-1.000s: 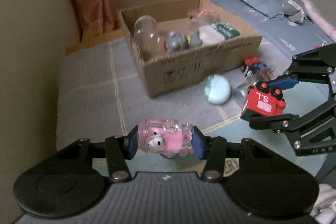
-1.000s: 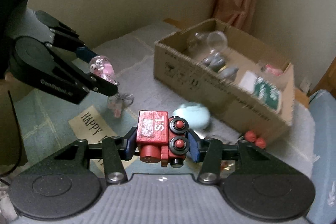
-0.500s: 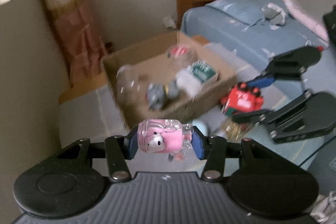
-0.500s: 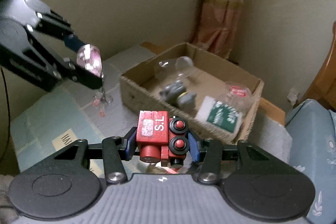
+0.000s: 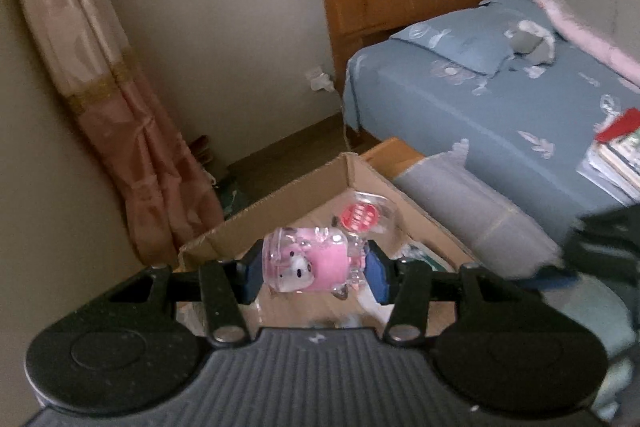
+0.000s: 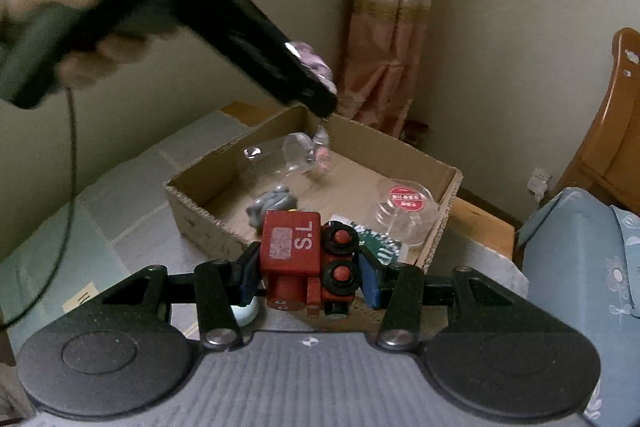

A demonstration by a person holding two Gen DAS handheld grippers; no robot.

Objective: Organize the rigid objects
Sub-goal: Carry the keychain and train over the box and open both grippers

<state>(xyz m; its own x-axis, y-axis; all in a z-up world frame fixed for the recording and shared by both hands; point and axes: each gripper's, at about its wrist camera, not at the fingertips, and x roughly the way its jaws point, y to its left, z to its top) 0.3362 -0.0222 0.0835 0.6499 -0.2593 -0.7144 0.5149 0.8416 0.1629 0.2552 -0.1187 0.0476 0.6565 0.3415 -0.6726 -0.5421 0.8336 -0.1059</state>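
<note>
So my left gripper (image 5: pixel 314 269) has its fingers (image 5: pixel 253 271) clamped on the pink capsule toy (image 5: pixel 308 267), a clear little case with a white animal face in it. It's held up in the air right over the cardboard box (image 5: pixel 280 195); from the right wrist cam I can see that gripper (image 6: pixel 320 95) hanging above the far side of the box (image 6: pixel 444 187), with something small and pinkish dangling under it, too blurry to make out.

My right gripper (image 6: pixel 310 273) has its fingers (image 6: pixel 248 273) closed tight on the red wooden train (image 6: pixel 308 259), the one with "S.L" on its side and black wheels with red hubs. It sits in the air just in front of the near box wall, not inside.

In the box there's a clear dome (image 6: pixel 292 157), a grey figurine (image 6: pixel 272 205), a clear cup with a red sticker (image 6: pixel 408 215) and a green-and-white packet (image 6: pixel 380 245). Blue bed (image 5: pixel 500 107) off to the right, pink curtain (image 5: pixel 132 131) behind.
</note>
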